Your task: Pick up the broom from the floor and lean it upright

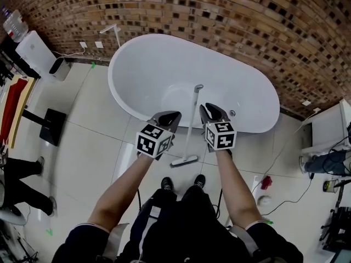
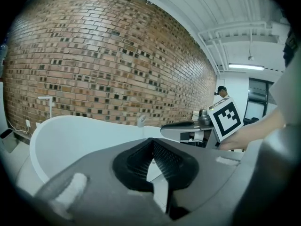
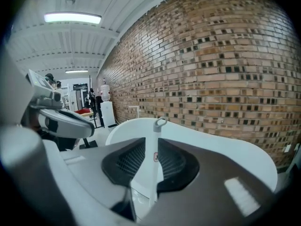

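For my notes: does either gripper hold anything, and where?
Nothing is held. The broom leans on the bathtub beyond the right gripper's parted jaws; the left gripper is shut, empty.

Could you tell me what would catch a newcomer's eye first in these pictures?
The large white bathtub dominates the head view, set against the brick wall. A white broom leans upright on the tub's near rim with its brush on the floor, standing between the left gripper and the right gripper, neither of which touches it.
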Available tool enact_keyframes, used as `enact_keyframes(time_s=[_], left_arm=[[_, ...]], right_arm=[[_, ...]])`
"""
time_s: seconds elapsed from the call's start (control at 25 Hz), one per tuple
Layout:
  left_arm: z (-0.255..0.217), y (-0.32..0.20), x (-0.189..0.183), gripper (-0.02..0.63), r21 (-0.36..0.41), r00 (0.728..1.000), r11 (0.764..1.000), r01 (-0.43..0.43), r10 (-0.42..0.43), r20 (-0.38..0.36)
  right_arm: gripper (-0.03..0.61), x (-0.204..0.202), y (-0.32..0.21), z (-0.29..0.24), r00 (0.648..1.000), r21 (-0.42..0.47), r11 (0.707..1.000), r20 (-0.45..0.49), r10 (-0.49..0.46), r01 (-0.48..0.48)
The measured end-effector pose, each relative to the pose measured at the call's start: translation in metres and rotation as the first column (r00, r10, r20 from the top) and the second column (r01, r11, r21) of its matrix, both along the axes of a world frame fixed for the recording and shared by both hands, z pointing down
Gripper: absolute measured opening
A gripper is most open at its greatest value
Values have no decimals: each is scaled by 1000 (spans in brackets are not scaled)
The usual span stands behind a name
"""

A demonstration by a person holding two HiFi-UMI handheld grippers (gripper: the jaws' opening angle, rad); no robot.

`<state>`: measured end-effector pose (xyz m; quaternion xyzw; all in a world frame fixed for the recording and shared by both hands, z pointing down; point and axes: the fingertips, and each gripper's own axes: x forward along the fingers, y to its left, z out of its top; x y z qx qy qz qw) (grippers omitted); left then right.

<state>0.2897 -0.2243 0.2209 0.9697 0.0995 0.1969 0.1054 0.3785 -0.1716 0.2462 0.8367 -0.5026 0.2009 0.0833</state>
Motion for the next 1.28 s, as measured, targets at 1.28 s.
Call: enact_keyframes(time_s=[1.28], left_arm=[[-131,55,-42,0,14,971,994,-106,106,-216]], right_arm=[[5,-107,48,-155,989,266,956,-116,-92,120]])
